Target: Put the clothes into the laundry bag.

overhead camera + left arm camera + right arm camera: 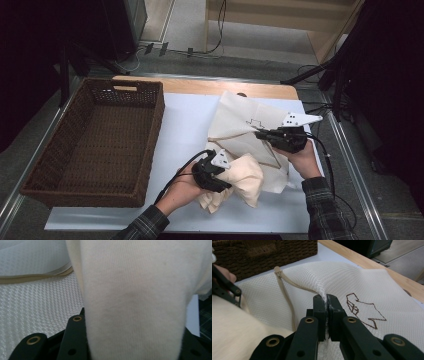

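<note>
On the white table cover [185,125], near its right half: lay a white mesh bag [245,122], edged with a tan zipper [287,300] and stitched with a brown outline motif [362,308]; no readable letters, brand or label made out on it. Pinched a raised fold of that mesh between the clenched jaws of the right gripper [327,302], pads pressed tight with fabric squeezed through the narrow gap; seen from above at the bag's right edge [260,134], gripped by the person's right hand [305,157], plaid sleeve [325,207] behind.

Just beside and partly over the bag's near-left corner: hung a cream knitted cloth [245,180], bunched and soft, grasped by the left gripper [225,182]. Ran the cloth up between the black jaws in the left gripper view [135,302], spanning the space between them, ribbed weave plain and unmarked, no tag or print visible. Held by the left hand [182,192] low at the table's front edge.

At the far left, well apart from both fabrics: stood a dark brown wicker basket [70,120], a handle slot cut in its far wall, no writing on it.
</note>
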